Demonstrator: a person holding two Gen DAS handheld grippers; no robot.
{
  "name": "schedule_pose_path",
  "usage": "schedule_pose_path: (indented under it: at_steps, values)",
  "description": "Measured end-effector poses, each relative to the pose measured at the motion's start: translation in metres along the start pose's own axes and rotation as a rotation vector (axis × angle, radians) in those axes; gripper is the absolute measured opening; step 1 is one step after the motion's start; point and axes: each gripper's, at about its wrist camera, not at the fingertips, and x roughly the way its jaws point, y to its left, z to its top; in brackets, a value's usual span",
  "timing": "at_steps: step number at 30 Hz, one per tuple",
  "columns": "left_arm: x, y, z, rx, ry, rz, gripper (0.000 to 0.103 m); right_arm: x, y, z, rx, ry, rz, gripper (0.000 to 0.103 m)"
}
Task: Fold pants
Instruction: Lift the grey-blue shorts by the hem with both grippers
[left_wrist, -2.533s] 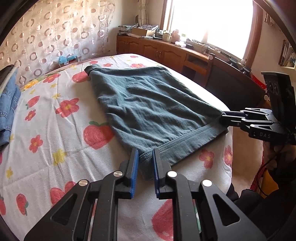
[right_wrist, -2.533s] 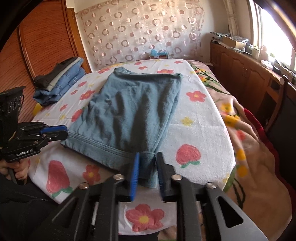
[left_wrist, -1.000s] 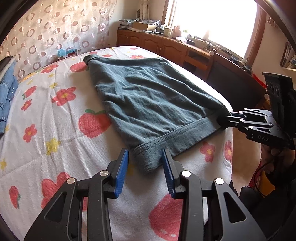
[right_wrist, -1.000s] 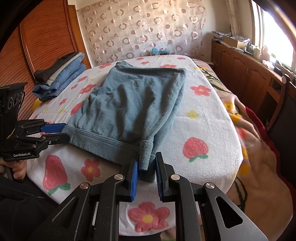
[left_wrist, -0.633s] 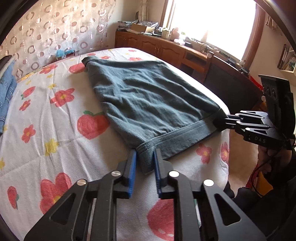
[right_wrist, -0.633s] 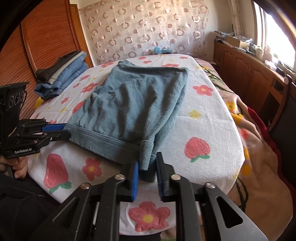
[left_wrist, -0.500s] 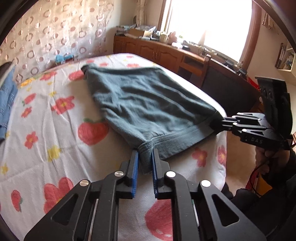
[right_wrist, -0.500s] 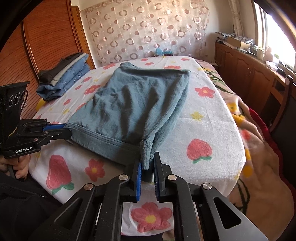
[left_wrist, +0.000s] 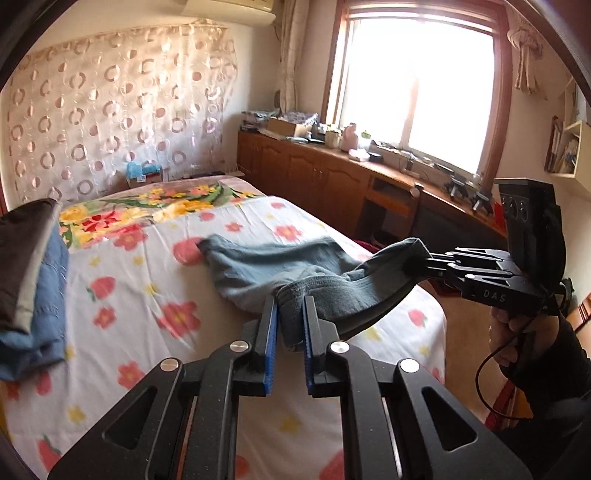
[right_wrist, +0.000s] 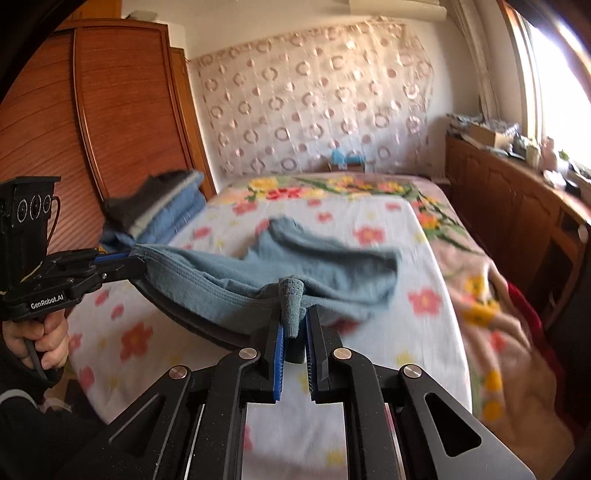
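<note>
"DAS" stands on the right gripper (left_wrist: 424, 264); "GenRobot.AI" stands on the left gripper (right_wrist: 135, 264).

I see a bed (left_wrist: 155, 369) under a white floral sheet. Blue-grey pants (left_wrist: 258, 269) rest partly on it at centre frame. Folded clothes (left_wrist: 33, 288) lie stacked at left.
</note>
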Motion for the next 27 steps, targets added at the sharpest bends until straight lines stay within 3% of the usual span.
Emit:
schedule_pose_path:
  at_steps: [7, 13, 20, 27]
  values:
    - [0.015, 0.03, 0.001, -0.054, 0.01, -0.007, 0.013, 0.027, -0.002, 0.018, -0.02, 0.014, 0.071, 0.01]
    - [0.025, 0.054, 0.027, -0.063, -0.003, 0.032, 0.013, 0.055, -0.015, 0.051, -0.036, 0.011, 0.094, 0.01]
    - [0.038, 0.083, 0.107, -0.013, -0.086, 0.118, 0.013, 0.1, -0.019, 0.129, -0.125, -0.053, 0.062, 0.01]
    - [0.036, 0.117, 0.189, 0.023, -0.202, 0.224, 0.013, 0.134, -0.024, 0.225, -0.139, -0.193, 0.027, 0.01]
